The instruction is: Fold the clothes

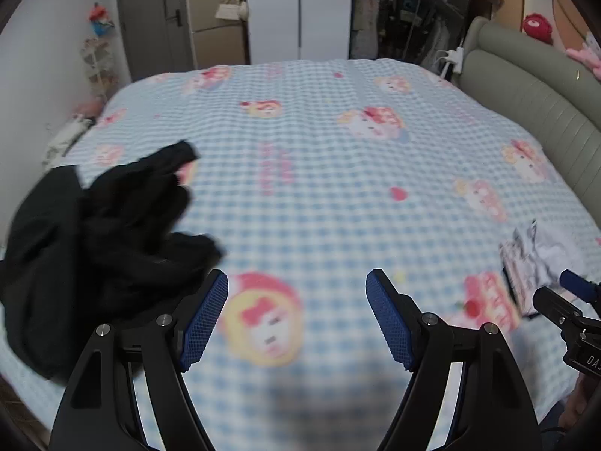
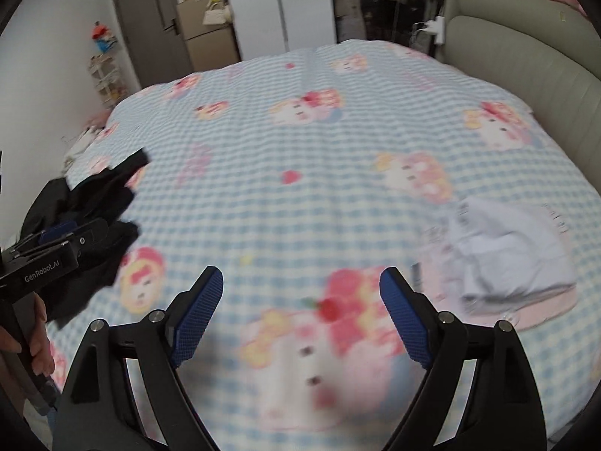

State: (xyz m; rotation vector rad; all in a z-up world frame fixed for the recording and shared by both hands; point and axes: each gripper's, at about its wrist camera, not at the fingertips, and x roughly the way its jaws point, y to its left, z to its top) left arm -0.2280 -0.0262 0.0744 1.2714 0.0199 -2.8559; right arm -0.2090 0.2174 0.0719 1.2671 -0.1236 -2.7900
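A crumpled black garment [image 1: 94, 233] lies at the left side of the bed [image 1: 319, 158]; it also shows in the right wrist view [image 2: 101, 225]. A folded pale garment [image 2: 507, 248] rests on a pink one at the right side, seen at the edge of the left wrist view [image 1: 533, 263]. My left gripper [image 1: 296, 285] is open and empty above the sheet, just right of the black garment. My right gripper [image 2: 300, 285] is open and empty above the sheet, left of the folded pile. Both views are blurred.
The bed has a blue checked sheet with pink cartoon prints [image 2: 300, 143]. A grey padded headboard [image 1: 544, 105] runs along the right. A white wardrobe [image 1: 300, 11], a grey door [image 1: 150, 18] and a small shelf [image 1: 99, 64] stand beyond the far edge.
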